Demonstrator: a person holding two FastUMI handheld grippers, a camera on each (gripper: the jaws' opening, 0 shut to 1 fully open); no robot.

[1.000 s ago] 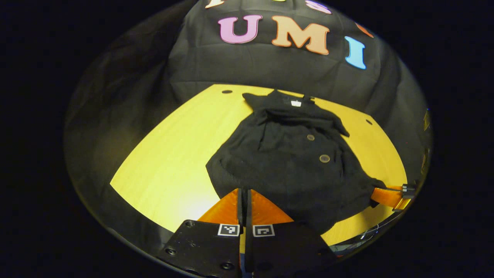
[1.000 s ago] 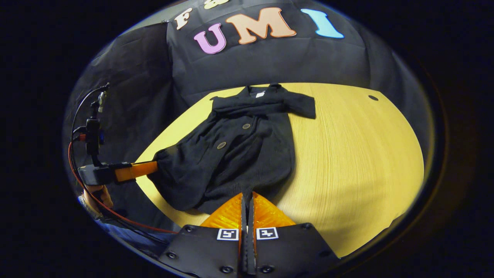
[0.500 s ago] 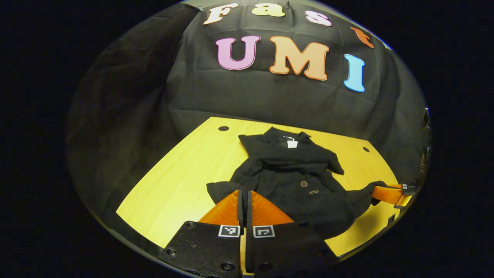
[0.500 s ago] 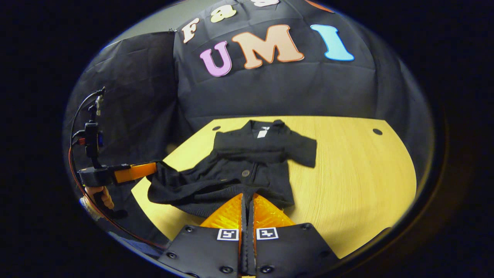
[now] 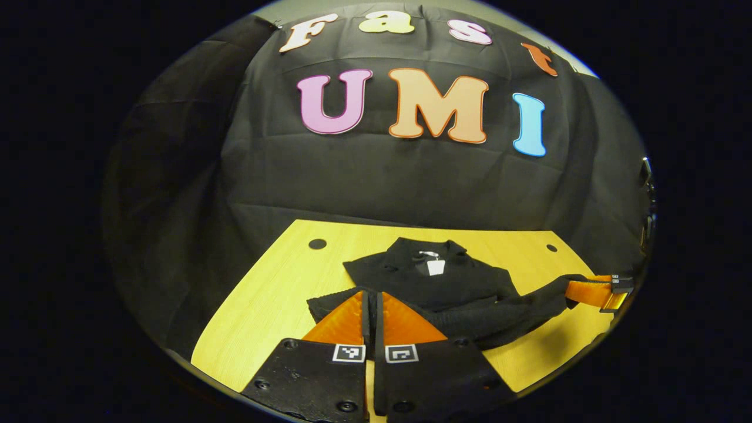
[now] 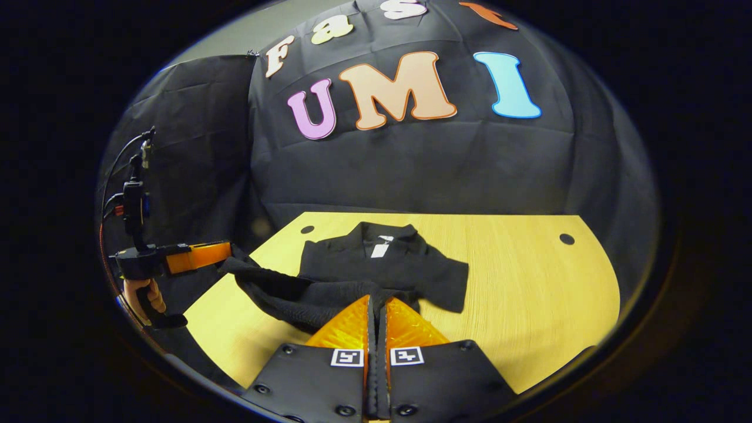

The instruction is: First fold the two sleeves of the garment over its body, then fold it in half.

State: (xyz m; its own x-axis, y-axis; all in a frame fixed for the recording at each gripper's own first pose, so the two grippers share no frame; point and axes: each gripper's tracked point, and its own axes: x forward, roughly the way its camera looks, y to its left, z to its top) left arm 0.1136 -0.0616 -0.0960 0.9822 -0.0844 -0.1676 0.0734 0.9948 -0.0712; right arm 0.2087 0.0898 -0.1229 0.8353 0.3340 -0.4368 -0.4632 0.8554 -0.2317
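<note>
A wooden table (image 5: 276,294) with a pale, fine-grained top, a rounded edge and small dark holes (image 6: 567,239) is seen ahead of both tools. On it a black knitted garment (image 5: 437,282) is spread, soft and ribbed at its hem, with a white tag (image 5: 435,267) at the collar on the side farthest from the tools. In the left gripper view, the left gripper (image 5: 371,305) is seen clamped flat on the near hem, its wedge-shaped fingers pressed together with cloth caught between them. In the right gripper view, the right gripper (image 6: 376,311) is likewise clenched on the hem's other corner, and a hand (image 6: 141,296) is seen on the other tool's grip off to the left. Compared with a second ago, the hem has been lifted off the table and carried towards the collar; the buttons, visible then, are now hidden under the raised fold, and the garment's open front has been shortened to a narrow band.
</note>
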